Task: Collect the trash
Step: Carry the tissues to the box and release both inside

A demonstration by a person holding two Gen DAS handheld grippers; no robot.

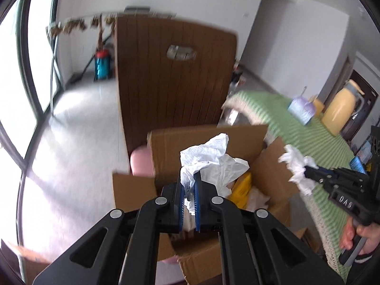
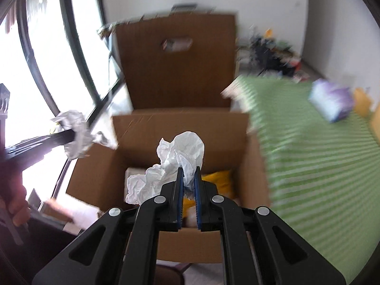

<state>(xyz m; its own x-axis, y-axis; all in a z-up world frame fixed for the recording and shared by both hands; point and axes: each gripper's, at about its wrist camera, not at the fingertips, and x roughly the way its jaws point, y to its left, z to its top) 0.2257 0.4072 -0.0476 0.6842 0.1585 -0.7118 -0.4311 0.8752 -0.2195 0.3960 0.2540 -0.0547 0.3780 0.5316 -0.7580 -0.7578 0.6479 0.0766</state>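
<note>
1. The left tool [image 1: 189, 191] points forward and down over the open cardboard box [image 1: 270, 166]. Its blue-padded jaws stand narrow, clamped on a crumpled white tissue [image 1: 204, 156] that rises above the fingertips, over the box opening.
2. The right tool [image 2: 188, 182] takes the same forward-and-down pose over the box [image 2: 247, 163]. Its jaws are narrow and grip a second crumpled white tissue [image 2: 180, 152], held above the box interior.
3. In the left wrist view, the right tool [image 1: 305, 167] enters from the box's right side, reaching toward the box; its tissue [image 1: 296, 168] hangs over the right box flap. The person's right hand [image 1: 358, 237] wraps the handle low on that side.
4. In the right wrist view, the left tool [image 2: 73, 136] enters from the box's left side with its tissue [image 2: 76, 135] beside the left box wall.
5. Inside the box lies a yellow wrapper [image 1: 241, 186].
6. A brown chair back [image 1: 175, 80] stands behind the box. A worktop with a green striped cloth [image 2: 320, 166] lies right of the box.
</note>
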